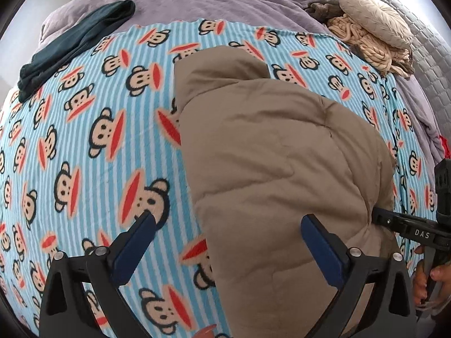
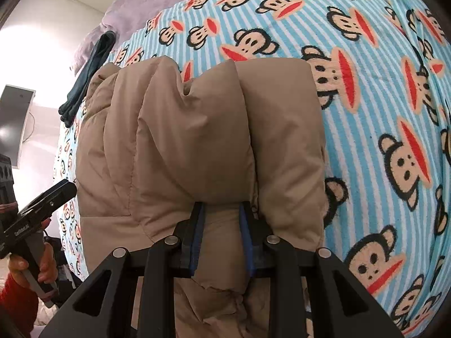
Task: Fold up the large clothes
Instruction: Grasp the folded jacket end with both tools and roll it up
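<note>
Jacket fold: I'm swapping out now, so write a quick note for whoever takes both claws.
Left claw: open, empty, over the jacket's edge.
Right claw: shut on a puffy fold of the tan jacket.
Jacket lies bundled on the monkey blanket; a dark garment sits at the blanket's far edge.
Done: jacket folded into a thick bundle.
Left: probably settle the fold, release, tidy.

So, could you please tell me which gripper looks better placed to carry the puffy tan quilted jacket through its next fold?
Right, probably. The right gripper is already clamped on the puffy tan quilted jacket, while the left gripper hangs wide open and empty over its edge.
</note>
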Demonstrator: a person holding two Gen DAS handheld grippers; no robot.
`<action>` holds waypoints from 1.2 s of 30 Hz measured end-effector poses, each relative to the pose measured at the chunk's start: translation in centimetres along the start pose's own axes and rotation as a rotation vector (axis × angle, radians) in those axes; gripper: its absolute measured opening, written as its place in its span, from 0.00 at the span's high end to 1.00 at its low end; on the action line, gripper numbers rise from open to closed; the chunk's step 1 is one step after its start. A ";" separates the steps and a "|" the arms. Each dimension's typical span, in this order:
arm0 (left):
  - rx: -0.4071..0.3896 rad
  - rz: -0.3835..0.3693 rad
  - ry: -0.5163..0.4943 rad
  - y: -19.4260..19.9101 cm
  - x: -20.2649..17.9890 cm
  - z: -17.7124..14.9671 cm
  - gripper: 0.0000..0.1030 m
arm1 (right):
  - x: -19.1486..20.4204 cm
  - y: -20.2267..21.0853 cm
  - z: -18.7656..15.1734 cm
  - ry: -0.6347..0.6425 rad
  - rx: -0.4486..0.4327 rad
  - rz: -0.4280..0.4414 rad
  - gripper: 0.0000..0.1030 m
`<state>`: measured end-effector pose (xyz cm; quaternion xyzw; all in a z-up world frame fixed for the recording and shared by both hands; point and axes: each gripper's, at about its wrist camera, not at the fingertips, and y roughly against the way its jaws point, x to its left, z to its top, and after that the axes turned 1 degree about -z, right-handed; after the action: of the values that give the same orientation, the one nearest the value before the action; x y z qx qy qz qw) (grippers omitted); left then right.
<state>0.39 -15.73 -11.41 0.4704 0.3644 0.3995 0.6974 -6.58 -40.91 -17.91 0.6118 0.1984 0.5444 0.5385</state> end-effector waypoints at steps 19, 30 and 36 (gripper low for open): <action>0.078 -0.082 0.041 -1.8 1.1 -0.5 0.00 | -0.6 4.4 0.0 0.010 -0.093 -0.007 0.00; 0.166 -0.316 0.123 -3.4 2.9 -0.7 0.00 | -5.1 2.5 0.3 -0.075 0.019 0.076 0.00; 0.198 -0.528 0.234 -5.0 6.4 -0.7 0.00 | -5.5 0.3 1.1 -0.072 0.091 0.194 0.00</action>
<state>3.50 -10.90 -17.18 0.3760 0.5890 0.2186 0.6812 -7.55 -46.06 -19.93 0.6709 0.1433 0.5621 0.4619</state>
